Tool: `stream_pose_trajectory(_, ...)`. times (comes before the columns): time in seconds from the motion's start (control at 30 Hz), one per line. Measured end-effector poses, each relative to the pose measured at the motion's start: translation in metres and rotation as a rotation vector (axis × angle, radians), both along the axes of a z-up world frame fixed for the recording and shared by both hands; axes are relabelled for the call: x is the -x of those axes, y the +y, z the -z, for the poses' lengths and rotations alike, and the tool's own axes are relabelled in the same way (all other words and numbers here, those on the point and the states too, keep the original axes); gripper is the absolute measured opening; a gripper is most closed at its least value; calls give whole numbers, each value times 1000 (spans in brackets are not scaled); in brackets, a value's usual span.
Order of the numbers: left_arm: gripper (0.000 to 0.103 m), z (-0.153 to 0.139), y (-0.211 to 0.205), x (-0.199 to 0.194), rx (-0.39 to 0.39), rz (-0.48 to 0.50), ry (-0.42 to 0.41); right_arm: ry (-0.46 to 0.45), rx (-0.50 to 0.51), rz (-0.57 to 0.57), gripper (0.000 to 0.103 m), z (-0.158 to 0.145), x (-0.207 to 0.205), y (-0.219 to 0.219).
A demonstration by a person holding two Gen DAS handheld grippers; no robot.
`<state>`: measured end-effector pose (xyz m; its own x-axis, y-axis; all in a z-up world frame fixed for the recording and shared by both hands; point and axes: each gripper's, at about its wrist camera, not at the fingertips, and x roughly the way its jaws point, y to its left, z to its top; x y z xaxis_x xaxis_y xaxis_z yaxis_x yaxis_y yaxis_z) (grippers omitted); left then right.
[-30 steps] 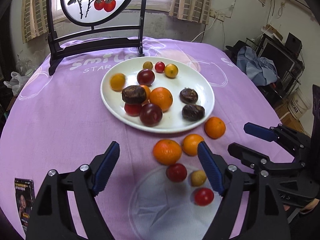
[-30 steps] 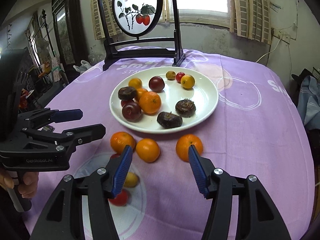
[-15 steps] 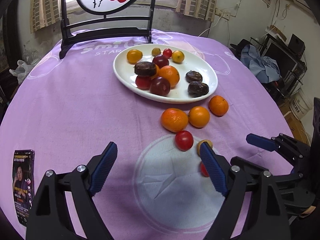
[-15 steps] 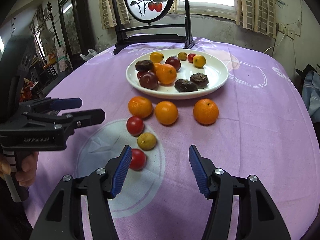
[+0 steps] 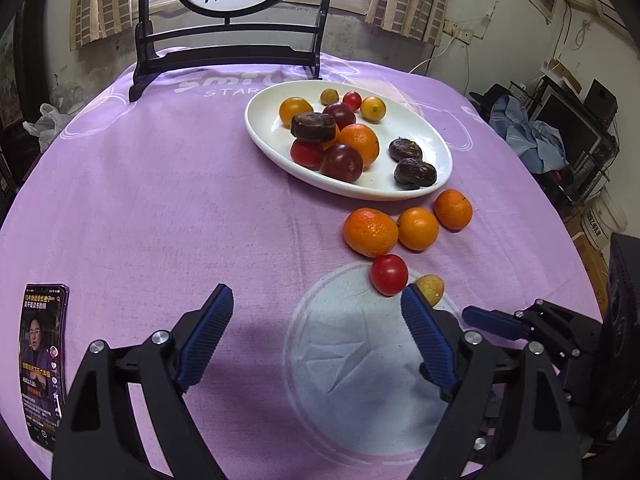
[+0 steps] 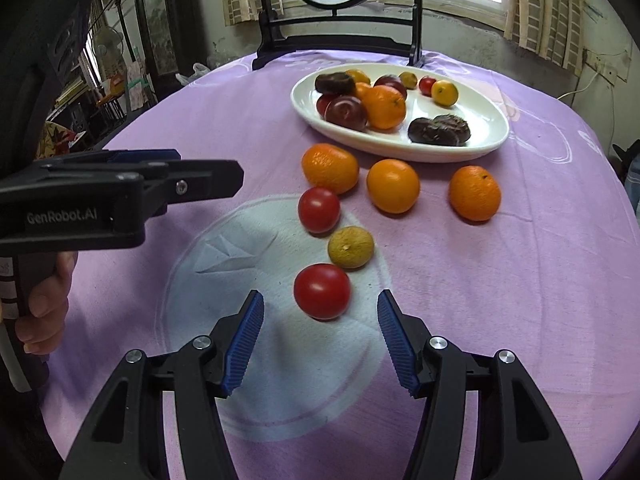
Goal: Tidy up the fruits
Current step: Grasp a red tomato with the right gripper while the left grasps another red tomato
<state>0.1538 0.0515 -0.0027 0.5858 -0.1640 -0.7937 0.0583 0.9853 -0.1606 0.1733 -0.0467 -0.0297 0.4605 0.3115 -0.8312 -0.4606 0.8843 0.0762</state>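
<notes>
A white plate (image 5: 272, 136) (image 6: 488, 140) on the purple cloth holds several oranges, tomatoes and dark fruits. Loose on the cloth in front of it lie three oranges (image 6: 330, 167), a red tomato (image 6: 319, 209), a yellowish fruit (image 6: 351, 247) and a nearer red tomato (image 6: 322, 291). My right gripper (image 6: 320, 336) is open, its fingertips just short of that nearer tomato. My left gripper (image 5: 316, 336) is open and empty over the pale circle print, left of the loose fruits. It also shows side-on in the right wrist view (image 6: 200, 178).
A phone (image 5: 42, 360) lies at the table's left front edge. A black framed screen stand (image 5: 224, 56) stands at the back behind the plate. Clutter and shelves are off the table's right side (image 5: 560, 136).
Both grippers have drawn back toward the table's near side, so the plate looks farther off. The right gripper now faces the nearest red tomato. Both stay open.
</notes>
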Motion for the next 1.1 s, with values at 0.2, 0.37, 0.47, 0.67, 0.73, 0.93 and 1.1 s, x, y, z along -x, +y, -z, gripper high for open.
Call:
stream_pose_trajectory(0.2,84,3,3,-3,10,-5,12,-3,10,23,35,6,-7,6)
stream_pose_trajectory(0.37,84,3,1,-2,8,0,15,8,-28,25,30,3,-7,-1)
stream_pose_trajectory(0.47,84,3,-3,-1,4,9,19,6,-63,32,30,-3,-5,-9)
stream_pose_trajectory(0.67,84,1,-15,-2,1,30,12,-6,-80,62,31,-9,-1,-32)
stream_pose_trajectory(0.73,84,1,-19,-4,10,37,19,-3,-87,78,31,-8,0,-41)
stream_pose_trajectory(0.93,84,7,-37,-5,-12,76,32,-4,-107,116,31,-8,2,-63)
stream_pose_trajectory(1.1,83,12,-38,0,-63,105,24,-8,-130,125,31,-11,4,-70)
